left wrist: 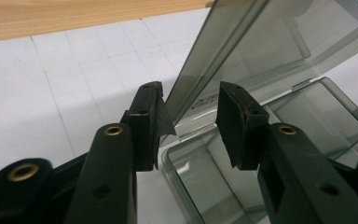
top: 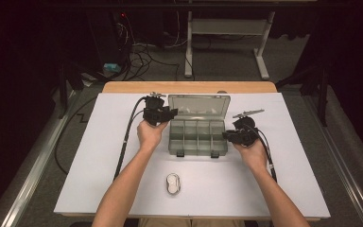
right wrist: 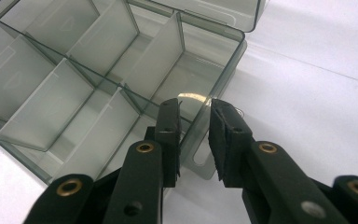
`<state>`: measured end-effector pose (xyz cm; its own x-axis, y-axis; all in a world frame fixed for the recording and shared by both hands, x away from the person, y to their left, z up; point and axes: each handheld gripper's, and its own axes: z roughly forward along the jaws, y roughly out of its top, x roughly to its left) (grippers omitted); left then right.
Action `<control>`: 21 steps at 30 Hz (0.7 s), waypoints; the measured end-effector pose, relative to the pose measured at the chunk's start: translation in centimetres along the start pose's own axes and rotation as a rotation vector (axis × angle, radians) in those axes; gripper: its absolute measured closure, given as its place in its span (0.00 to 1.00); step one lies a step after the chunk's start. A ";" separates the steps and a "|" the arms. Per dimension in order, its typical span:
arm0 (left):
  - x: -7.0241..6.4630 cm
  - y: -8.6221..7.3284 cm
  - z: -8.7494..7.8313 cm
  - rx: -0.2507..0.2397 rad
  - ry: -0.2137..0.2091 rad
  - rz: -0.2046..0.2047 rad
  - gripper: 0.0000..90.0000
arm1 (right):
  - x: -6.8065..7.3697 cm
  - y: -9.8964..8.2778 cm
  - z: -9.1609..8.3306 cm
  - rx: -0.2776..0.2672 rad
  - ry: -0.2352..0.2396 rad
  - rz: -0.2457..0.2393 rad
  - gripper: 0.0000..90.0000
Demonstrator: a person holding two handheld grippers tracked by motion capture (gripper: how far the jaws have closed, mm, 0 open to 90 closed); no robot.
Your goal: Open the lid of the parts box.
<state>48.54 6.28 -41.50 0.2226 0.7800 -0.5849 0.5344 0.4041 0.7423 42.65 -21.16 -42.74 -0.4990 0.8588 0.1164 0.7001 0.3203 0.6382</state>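
The left gripper (left wrist: 189, 123) is straddling the left edge of the lid (left wrist: 261, 51): its jaws are standing part open with the smoky sheet running between them, the left pad looking as if it is just touching the sheet and the right pad showing a gap. The right gripper (right wrist: 195, 135) is bracketing the right side wall of the organizer box (right wrist: 121, 79), one jaw inside the compartment and one outside; the wall is sitting between the pads, but whether they are actually pressing on it I cannot tell.

The organizer box (top: 197, 137) is a shallow case of translucent grey plastic, divided by pale partitions into several compartments, with two dark latches on its near edge. Its lid (top: 199, 105) is standing open, tilting back from the far rim. The box is lying in the middle of the white desk (top: 99, 161), between the left gripper (top: 159, 113) and the right gripper (top: 240, 135). A small white oval object (top: 173, 183) is lying on the desk nearer the person, well apart from the box.
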 end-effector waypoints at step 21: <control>1.4 -1.4 2.8 0.057 0.087 0.002 0.72 | 0.0 0.0 0.0 0.000 0.000 0.002 0.83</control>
<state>50.38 5.48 -44.28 0.1532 0.8204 -0.5509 0.5800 0.3768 0.7223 42.65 -21.16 -42.75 -0.4974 0.8595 0.1177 0.7013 0.3185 0.6378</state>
